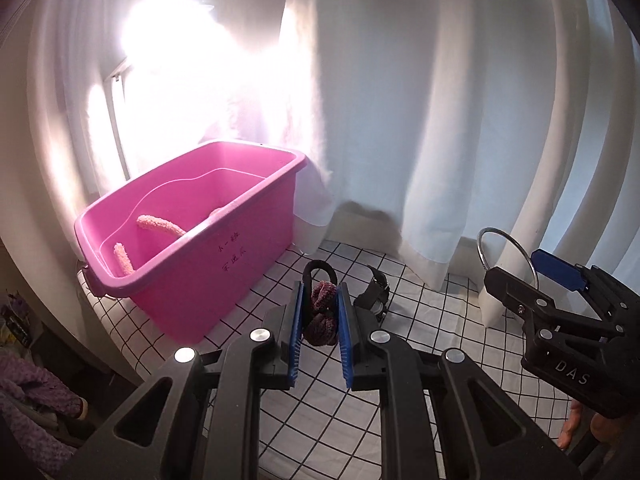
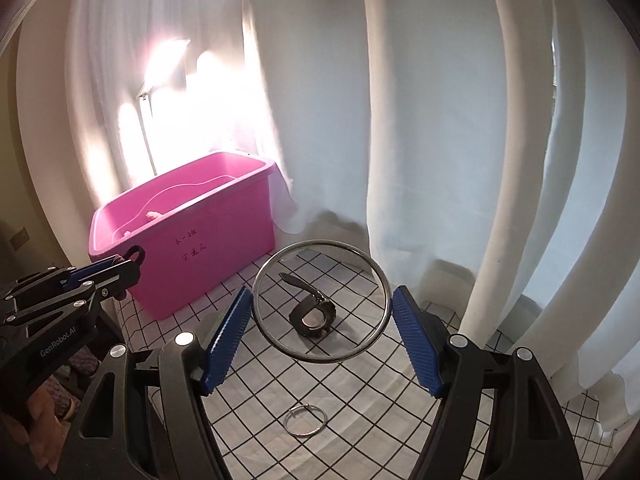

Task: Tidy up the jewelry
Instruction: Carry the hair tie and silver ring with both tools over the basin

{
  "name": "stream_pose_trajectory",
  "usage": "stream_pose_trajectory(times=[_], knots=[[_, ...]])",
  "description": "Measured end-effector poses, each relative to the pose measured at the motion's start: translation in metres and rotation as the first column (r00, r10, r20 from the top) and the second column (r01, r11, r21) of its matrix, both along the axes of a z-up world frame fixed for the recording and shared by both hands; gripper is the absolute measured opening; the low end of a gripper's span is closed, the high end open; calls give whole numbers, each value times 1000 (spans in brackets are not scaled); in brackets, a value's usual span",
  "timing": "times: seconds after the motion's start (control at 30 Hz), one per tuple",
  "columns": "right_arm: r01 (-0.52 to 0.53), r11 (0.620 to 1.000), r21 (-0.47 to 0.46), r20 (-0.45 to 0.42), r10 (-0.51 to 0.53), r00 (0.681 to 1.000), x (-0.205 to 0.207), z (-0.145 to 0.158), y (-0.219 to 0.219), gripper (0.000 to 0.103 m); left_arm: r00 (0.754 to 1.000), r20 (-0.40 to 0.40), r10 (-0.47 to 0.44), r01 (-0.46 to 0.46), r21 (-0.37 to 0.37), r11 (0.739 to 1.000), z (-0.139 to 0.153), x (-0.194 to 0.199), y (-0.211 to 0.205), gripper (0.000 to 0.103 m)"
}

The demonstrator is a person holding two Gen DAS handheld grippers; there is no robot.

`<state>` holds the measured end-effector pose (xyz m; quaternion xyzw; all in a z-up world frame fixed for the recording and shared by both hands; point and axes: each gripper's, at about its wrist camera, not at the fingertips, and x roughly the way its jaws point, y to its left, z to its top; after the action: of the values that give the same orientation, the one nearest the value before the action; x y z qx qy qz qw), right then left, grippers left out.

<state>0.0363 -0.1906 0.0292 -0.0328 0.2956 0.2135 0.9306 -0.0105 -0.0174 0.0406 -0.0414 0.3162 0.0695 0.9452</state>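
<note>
My left gripper [image 1: 319, 322] is shut on a maroon knitted scrunchie [image 1: 321, 316] with a black loop, held above the checked tablecloth; it also shows in the right wrist view [image 2: 120, 266]. My right gripper [image 2: 322, 306] is shut on a large silver ring [image 2: 259, 276], held flat between its blue pads; the ring also shows in the left wrist view [image 1: 485, 248]. A black watch [image 2: 314, 314] lies on the cloth under the ring, also in the left wrist view [image 1: 374, 290]. A small silver ring [image 2: 305, 420] lies nearer. The pink bin [image 1: 192, 240] holds a pink fuzzy band [image 1: 160, 226].
White curtains [image 1: 400, 120] hang close behind the table and touch the cloth. The checked tablecloth [image 2: 360, 400] ends at the left, beside the bin. Purple fabric [image 1: 28, 400] lies below the table's left edge.
</note>
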Motion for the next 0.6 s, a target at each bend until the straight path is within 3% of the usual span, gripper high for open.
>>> stream_pose_trajectory(times=[0.4,0.6], knots=[[-110,993,53,32,108,994,52,36,132,70,998,28,55,-56,13,998,33,40,127,16],[-133,989,65,7,133,991,93,38,197,70,995,-28,94,-94,-1,996,27,77,193,16]])
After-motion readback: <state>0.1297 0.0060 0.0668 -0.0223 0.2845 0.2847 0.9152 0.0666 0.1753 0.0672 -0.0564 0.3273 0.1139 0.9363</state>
